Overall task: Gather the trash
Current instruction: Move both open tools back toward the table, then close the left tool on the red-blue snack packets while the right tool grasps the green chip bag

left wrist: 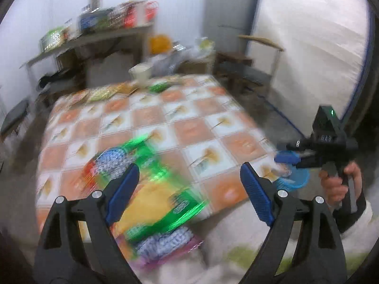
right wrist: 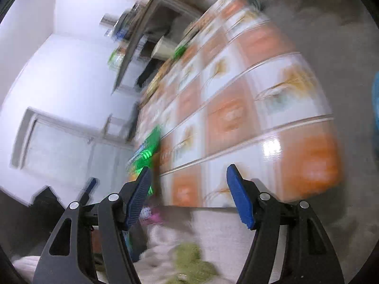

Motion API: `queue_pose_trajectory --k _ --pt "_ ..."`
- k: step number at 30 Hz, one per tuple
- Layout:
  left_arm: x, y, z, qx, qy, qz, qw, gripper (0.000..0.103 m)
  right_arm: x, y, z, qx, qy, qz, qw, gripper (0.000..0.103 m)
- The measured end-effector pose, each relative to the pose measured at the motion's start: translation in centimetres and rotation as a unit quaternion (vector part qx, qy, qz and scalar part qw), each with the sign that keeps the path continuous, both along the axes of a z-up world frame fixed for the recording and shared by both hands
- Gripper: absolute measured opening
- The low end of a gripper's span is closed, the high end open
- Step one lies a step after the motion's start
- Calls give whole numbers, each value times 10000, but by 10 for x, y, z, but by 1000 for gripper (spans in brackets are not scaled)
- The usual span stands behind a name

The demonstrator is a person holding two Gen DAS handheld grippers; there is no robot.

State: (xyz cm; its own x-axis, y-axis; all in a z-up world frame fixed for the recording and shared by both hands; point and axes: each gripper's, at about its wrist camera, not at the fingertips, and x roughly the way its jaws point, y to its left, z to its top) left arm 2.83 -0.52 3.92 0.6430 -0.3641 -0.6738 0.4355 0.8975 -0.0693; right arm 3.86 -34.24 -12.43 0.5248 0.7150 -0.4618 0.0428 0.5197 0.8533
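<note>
Blurred green and yellow snack bags (left wrist: 151,189) lie in a heap at the near edge of the orange-and-white checked table (left wrist: 165,123). My left gripper (left wrist: 189,184) hovers just in front of them, open, with nothing between its blue pads. A hand (left wrist: 338,184) holds my right gripper (left wrist: 284,152) off the table's right corner, above a blue mesh basket (left wrist: 293,179). In the right wrist view the right gripper (right wrist: 189,189) is open and empty, rolled over, facing the table edge (right wrist: 213,203). The green bags (right wrist: 146,149) sit left of its left finger.
More snack packets (left wrist: 106,92) and a white tub (left wrist: 141,71) stand along the table's far edge. Behind are a cluttered shelf (left wrist: 94,35), a grey cabinet (left wrist: 229,11) and a chair (left wrist: 251,59). A light cloth with green patches (right wrist: 189,255) lies below the near edge.
</note>
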Motion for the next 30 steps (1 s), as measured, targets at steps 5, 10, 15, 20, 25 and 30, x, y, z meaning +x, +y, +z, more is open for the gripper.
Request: queue_pose_trajectory --k 5,10,15,20,25,30 --pt "-11 68 -41 -403 715 1115 9904 83 42 65 -3 179 213 798 9964 64" --pt "-5 93 -75 -903 1078 1356 9807 83 70 105 -7 146 454 1143 9923 68" --pt "5 108 -100 -1468 1340 1272 9718 78 90 129 -9 69 611 1277 9899 68" --pt "17 116 -126 -2092 1714 1100 9564 68 109 144 -16 118 762 1349 9879 68" --pt "21 114 -136 -2346 1823 927 9503 56 116 156 -19 113 887 1482 9849 68" --pt "26 116 -146 -2545 2041 896 9410 42 117 164 -20 88 911 1584 9831 68"
